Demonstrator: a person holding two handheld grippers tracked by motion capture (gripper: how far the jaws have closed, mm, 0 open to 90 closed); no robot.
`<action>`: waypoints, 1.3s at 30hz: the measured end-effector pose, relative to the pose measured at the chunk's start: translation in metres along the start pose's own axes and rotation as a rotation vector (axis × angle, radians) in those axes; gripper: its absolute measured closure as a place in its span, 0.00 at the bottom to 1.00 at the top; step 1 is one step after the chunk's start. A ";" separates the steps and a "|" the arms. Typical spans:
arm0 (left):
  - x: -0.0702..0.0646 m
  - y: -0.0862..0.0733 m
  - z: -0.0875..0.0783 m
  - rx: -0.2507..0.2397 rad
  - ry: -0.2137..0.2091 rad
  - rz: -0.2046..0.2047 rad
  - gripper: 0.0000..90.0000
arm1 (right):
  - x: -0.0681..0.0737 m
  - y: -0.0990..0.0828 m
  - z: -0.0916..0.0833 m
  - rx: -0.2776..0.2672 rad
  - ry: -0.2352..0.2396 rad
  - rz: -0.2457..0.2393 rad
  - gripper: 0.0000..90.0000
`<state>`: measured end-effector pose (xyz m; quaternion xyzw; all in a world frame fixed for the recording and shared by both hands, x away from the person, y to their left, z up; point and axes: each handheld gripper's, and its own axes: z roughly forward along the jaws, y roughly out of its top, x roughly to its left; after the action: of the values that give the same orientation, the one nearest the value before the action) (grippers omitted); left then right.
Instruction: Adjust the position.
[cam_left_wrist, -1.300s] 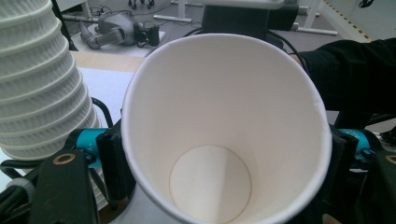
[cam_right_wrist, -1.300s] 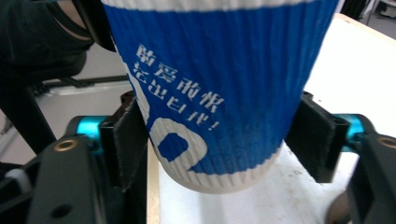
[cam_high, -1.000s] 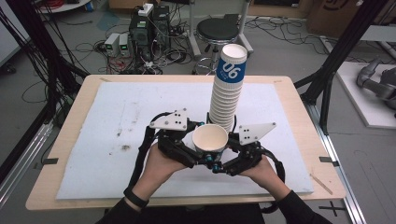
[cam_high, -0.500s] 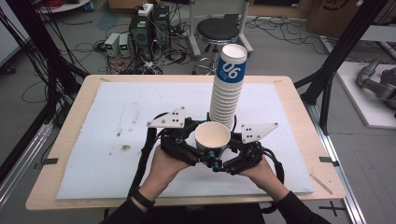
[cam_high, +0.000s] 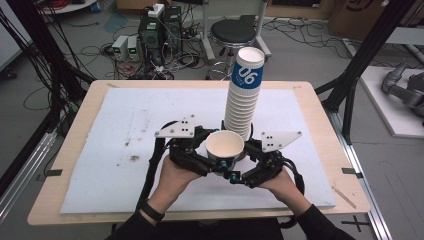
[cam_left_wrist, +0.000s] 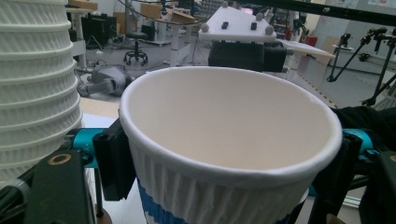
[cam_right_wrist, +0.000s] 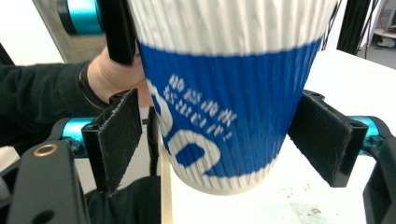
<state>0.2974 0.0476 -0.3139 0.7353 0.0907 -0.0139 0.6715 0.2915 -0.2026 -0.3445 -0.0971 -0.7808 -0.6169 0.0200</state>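
White foam-covered wooden table (cam_high: 100, 125) carrying a tall stack of ribbed white-and-blue paper cups (cam_high: 243, 97) near its middle. One single ribbed white paper cup with a blue band (cam_high: 225, 146) already off that stack, held upright in the air just in front of it. Left gripper (cam_high: 212, 162) clamped on the cup below its rim, jaws just tightened. Right gripper (cam_high: 239, 175) just spread, pads (cam_right_wrist: 116, 135) apart from the cup's base. Setting down left to do.

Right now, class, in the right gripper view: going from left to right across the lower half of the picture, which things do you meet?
Dark sleeve → left black jaw pad → blue-and-white paper cup → right black jaw pad. The cup hangs between the two pads with a gap on each side.
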 end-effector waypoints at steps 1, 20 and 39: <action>0.000 -0.001 0.001 0.002 -0.003 -0.002 0.26 | 0.000 0.000 0.000 -0.004 0.002 0.003 0.21; -0.005 -0.005 0.011 0.005 -0.002 0.008 0.21 | 0.000 0.000 0.005 -0.022 0.023 0.032 0.28; -0.004 -0.015 -0.018 0.014 0.052 0.013 0.12 | -0.006 0.004 -0.009 -0.060 -0.010 0.026 0.28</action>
<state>0.2891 0.0666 -0.3260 0.7407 0.1034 0.0090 0.6637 0.2969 -0.2115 -0.3391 -0.1107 -0.7607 -0.6393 0.0209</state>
